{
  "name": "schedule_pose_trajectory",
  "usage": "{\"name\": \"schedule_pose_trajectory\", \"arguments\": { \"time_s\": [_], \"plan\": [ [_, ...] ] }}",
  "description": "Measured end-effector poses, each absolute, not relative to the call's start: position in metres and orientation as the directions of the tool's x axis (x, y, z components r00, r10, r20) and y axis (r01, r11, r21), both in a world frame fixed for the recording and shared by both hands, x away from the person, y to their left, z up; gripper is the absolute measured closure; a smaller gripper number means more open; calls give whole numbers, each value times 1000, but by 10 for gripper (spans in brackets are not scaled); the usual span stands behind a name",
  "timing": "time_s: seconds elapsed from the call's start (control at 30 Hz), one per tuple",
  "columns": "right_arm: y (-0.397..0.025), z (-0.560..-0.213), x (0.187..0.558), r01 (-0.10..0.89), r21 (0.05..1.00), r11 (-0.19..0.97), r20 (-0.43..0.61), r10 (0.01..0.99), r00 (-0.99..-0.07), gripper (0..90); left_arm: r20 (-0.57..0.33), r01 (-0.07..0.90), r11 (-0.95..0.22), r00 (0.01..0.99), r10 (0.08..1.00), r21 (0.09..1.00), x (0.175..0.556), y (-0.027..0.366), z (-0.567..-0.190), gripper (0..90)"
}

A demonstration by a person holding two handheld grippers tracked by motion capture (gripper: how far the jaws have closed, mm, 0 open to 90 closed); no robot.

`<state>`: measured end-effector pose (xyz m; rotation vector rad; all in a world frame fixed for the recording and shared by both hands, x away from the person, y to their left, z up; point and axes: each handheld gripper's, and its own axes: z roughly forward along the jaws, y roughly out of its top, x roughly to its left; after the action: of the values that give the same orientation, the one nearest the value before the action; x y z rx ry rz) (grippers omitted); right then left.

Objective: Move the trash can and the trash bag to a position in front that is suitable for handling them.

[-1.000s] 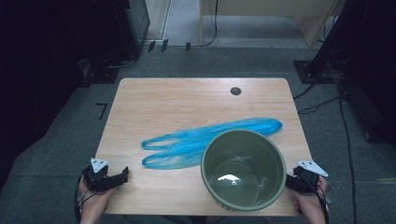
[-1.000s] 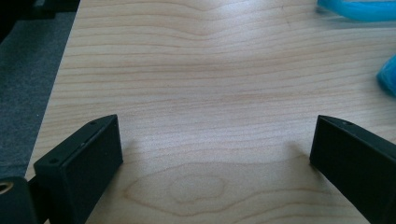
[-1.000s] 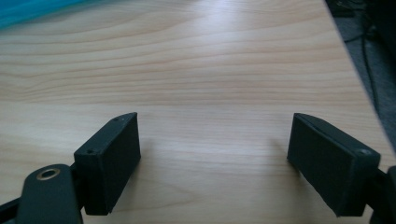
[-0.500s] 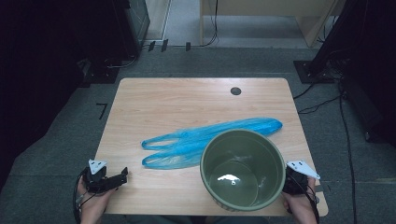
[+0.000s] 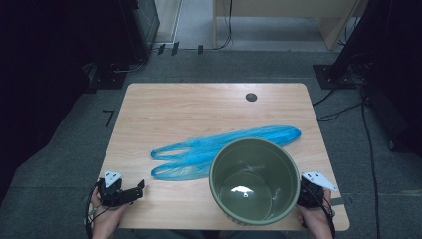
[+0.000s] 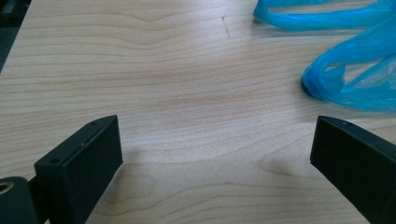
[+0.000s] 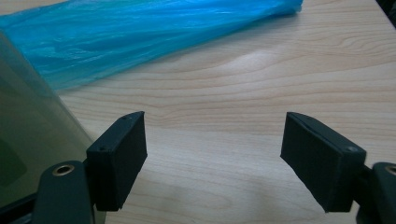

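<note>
L claw (image 5: 141, 188) sits at near-left corner of the surface (image 5: 199, 107), jaws wide, nothing held, aimed twd the handles of the blue bag (image 5: 224, 147), which lies flat mid-surface. Green bucket (image 5: 254, 180) stands upright at near edge, overlapping bag. R claw (image 5: 301, 191) just beside bucket's right wall, jaws wide, empty. Looks like the approach stage; next prob. L reaches fwd to pinch a handle loop.

Light wood-grain surface (image 5: 199, 114) with a round dark cable hole (image 5: 251, 97) near its far edge. Grey carpet floor (image 5: 64, 164) all around. Black cables (image 5: 343, 107) trail at right. Dark equipment stands at both sides. A pale wooden cabinet (image 5: 278, 10) stands beyond.
</note>
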<state>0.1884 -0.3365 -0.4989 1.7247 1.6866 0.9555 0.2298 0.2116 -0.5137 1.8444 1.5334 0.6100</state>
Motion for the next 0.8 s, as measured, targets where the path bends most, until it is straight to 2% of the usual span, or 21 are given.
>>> {"name": "schedule_pose_trajectory", "arguments": {
  "time_s": [0.43,0.8],
  "plan": [
    [-313,-499,194,606,794,-44,124,988,-91,255,-101,668,-90,242,965,739,229,205,-513,18],
    [-292,-499,199,601,798,-48,128,988,-91,259,-115,662,-99,272,955,743,226,190,-512,18]
  ]
}}
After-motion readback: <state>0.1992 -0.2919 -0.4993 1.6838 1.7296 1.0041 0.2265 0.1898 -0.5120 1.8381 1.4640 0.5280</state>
